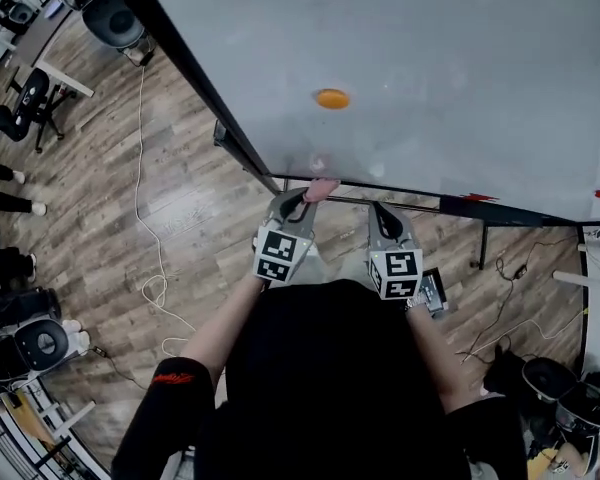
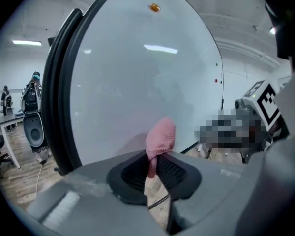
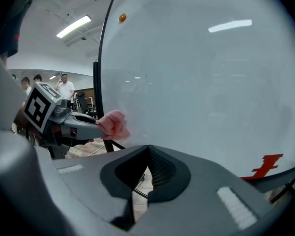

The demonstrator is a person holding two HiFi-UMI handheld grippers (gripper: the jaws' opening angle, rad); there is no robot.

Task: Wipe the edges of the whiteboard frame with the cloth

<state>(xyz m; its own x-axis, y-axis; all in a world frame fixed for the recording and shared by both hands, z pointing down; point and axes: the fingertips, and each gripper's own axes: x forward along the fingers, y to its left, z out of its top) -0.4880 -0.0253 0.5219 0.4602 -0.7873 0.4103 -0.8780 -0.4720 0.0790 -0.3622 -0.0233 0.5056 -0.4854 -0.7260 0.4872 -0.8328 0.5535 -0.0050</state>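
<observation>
The left hand-held gripper [image 1: 302, 200] is clamped on a small pink cloth [image 1: 322, 188], whose bunched end sticks out past the jaw tips. In the left gripper view the cloth [image 2: 161, 137] stands up from between the closed jaws of the left hand-held gripper [image 2: 155, 157], right in front of the whiteboard [image 2: 137, 77]. From the head view the cloth lies against the bottom edge of the whiteboard [image 1: 430, 58], close to the lower left corner, where the black frame [image 1: 195, 73] turns. The right hand-held gripper [image 1: 379, 208] is just beside the left one, near the same bottom edge. Its own view shows the right hand-held gripper [image 3: 148, 151] with its jaws together and nothing between them, and the cloth [image 3: 113, 124] off to its left. An orange magnet [image 1: 332, 98] sits on the board above the cloth. A red mark [image 1: 477, 197] lies by the bottom edge to the right; in the right gripper view this red mark [image 3: 265, 167] looks like a jagged symbol, with no letters that can be read. A red dot [image 1: 599, 194] is near the lower right corner. Each gripper carries a cube [image 1: 277, 253] with black-and-white square markers. Red print on the person's black sleeve [image 1: 170, 376] is too small to read. A white cable [image 1: 145, 218] trails across the wooden floor [image 1: 90, 238].
</observation>
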